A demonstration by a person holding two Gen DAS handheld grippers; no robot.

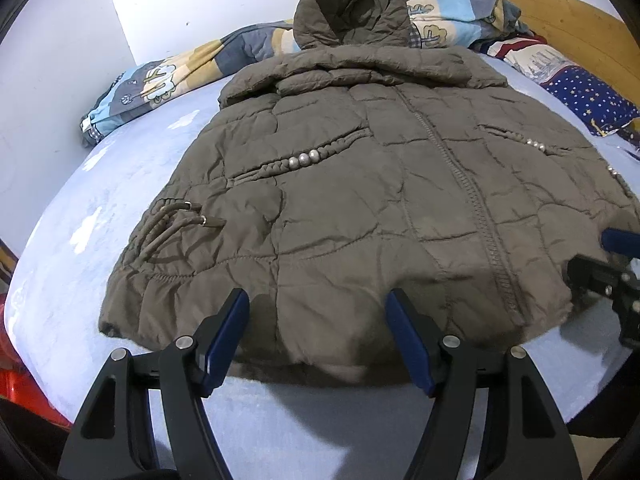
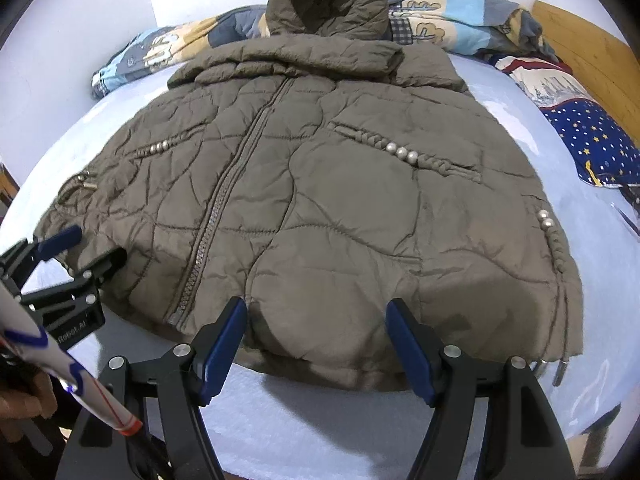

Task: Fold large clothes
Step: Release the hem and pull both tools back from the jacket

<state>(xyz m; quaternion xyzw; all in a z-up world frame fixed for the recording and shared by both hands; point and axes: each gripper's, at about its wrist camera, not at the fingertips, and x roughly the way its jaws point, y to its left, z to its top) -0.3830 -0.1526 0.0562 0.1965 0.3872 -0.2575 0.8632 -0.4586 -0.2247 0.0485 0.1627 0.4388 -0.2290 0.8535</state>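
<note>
An olive-brown quilted hooded jacket (image 1: 360, 208) lies front up on the pale blue bed, zipper closed, hood toward the far wall; it also shows in the right wrist view (image 2: 320, 208). Its sleeves look folded across near the collar. My left gripper (image 1: 318, 300) is open, fingers just above the jacket's bottom hem, left of the zipper. My right gripper (image 2: 316, 304) is open at the hem, right of the zipper. The right gripper also shows at the right edge of the left wrist view (image 1: 608, 256), and the left gripper at the left of the right wrist view (image 2: 80, 248).
A patterned cartoon quilt (image 1: 160, 80) is bunched along the far wall. A star-print pillow (image 1: 592, 96) lies at the right by the wooden headboard (image 1: 560, 16). The blue sheet (image 1: 100, 208) surrounds the jacket. A red object (image 1: 20, 384) sits beyond the left bed edge.
</note>
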